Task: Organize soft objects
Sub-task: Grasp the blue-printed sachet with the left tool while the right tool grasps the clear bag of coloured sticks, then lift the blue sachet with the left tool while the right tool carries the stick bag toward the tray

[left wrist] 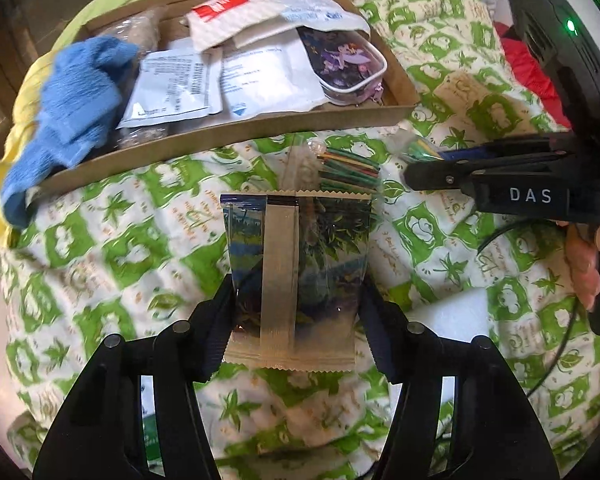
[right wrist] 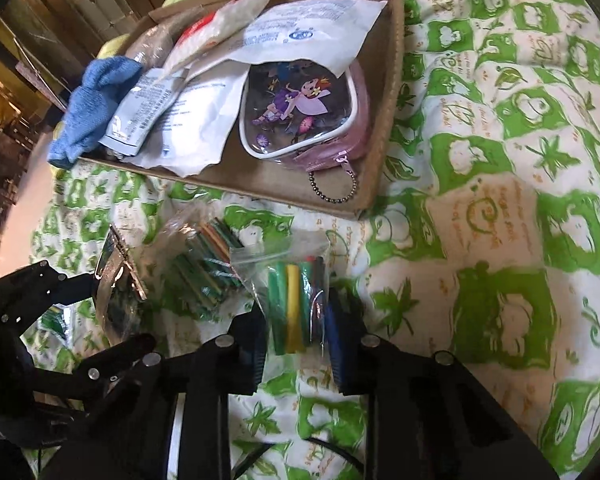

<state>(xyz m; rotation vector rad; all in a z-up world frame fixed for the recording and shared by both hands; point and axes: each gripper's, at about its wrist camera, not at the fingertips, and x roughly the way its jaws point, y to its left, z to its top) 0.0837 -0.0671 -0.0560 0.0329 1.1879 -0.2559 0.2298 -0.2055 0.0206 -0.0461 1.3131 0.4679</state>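
Left hand-held gripper (left wrist: 296,312) clamps foil packet (left wrist: 296,276) (long axis pointing toward cardboard tray (left wrist: 228,136)).

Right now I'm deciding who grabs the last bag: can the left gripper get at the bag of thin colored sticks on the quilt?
Probably not yet: the left gripper is shut on the foil packet. The stick bag lies uncovered just beyond it, before the cardboard tray.
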